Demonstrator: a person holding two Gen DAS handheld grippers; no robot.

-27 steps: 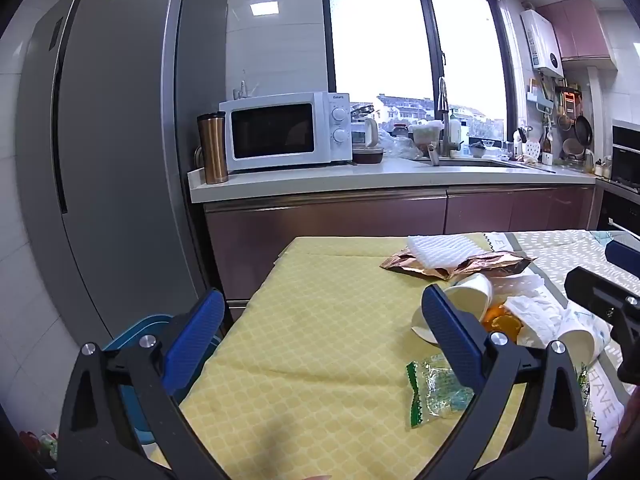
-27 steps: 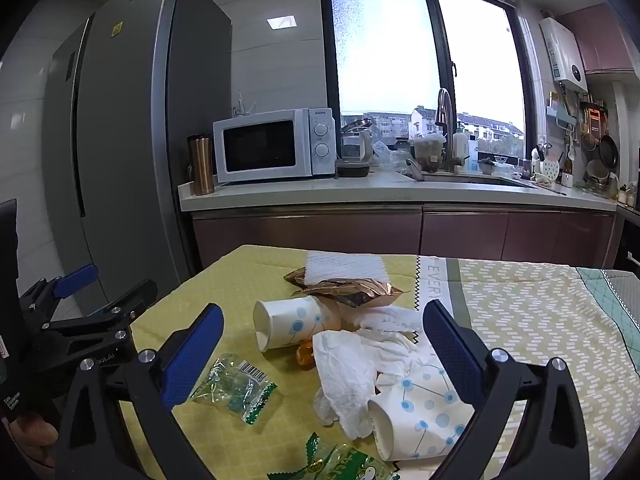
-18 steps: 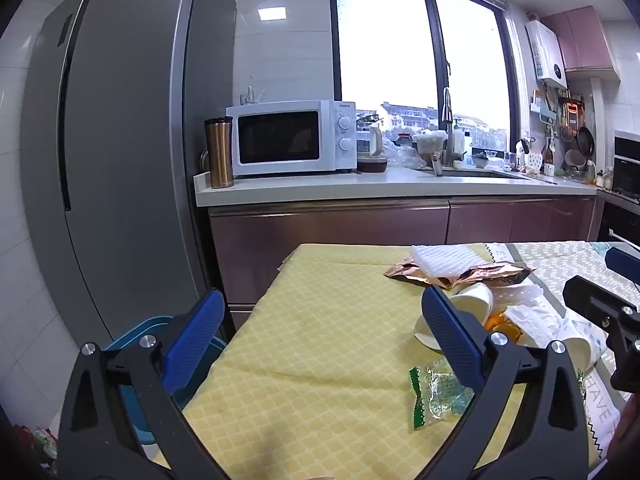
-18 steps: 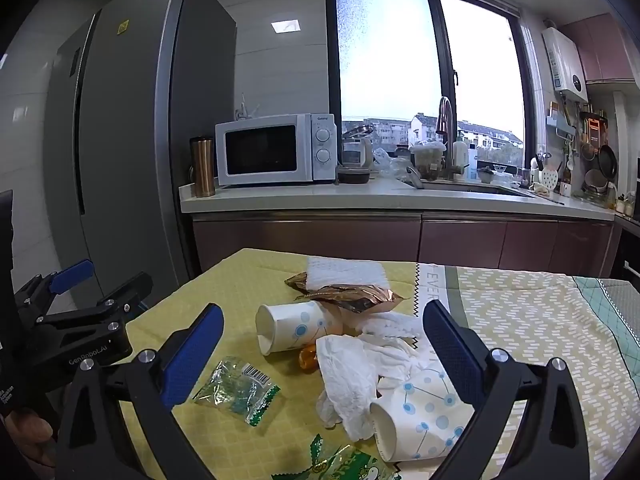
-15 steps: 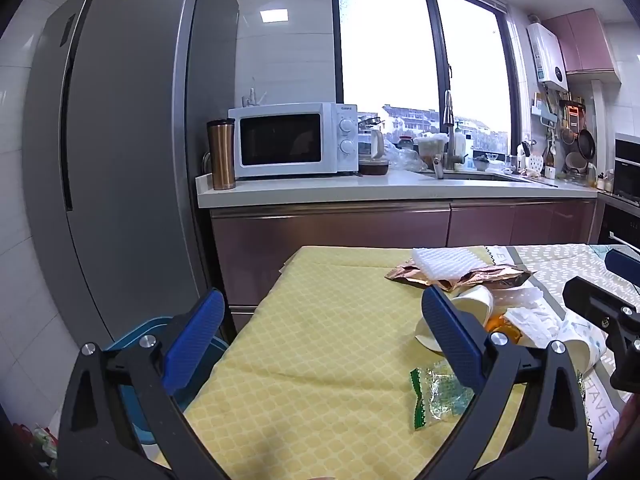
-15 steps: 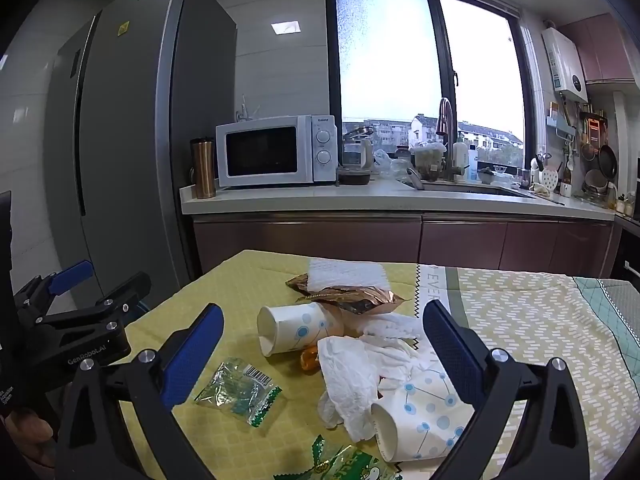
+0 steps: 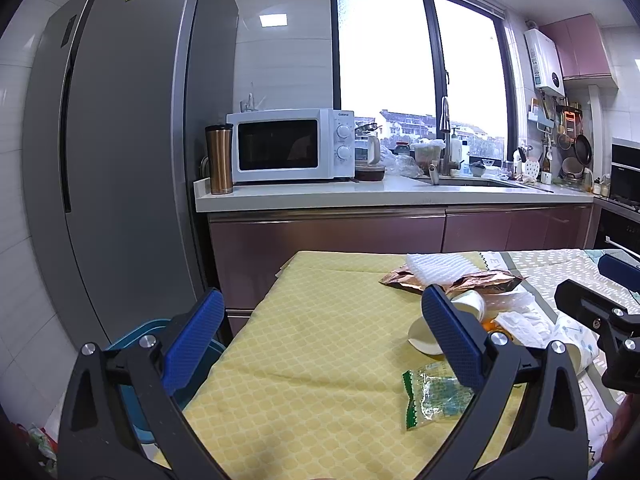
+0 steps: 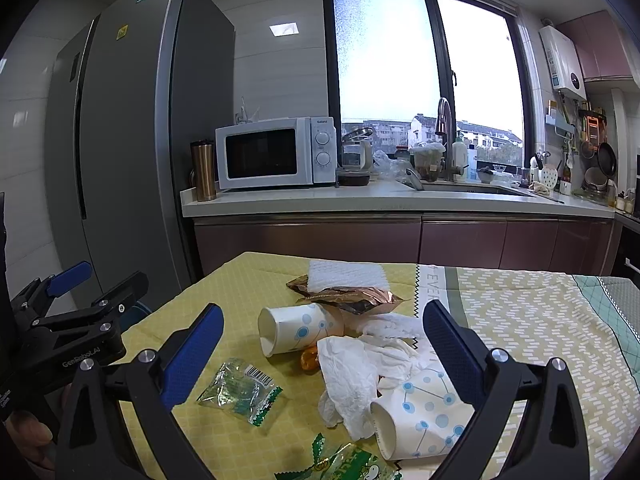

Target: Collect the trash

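Left tongs (image 7: 320,342), right tongs (image 8: 320,354): both spread wide, nothing held. Clear green-edged plastic wrapper (image 8: 239,392) best pinched flat against yellow-clothed table (image 7: 312,352); blue bin (image 7: 132,360) left.

- Left gripper (image 7: 322,340): blue-padded fingers (image 7: 195,340) spread wide, nothing between them, tilted slightly downward
- Right gripper (image 8: 322,350): fingers (image 8: 448,348) spread wide, empty, same slight downward tilt
- Grippers held side by side, apart
- Part of a hand (image 8: 30,436) grips the left gripper's handle
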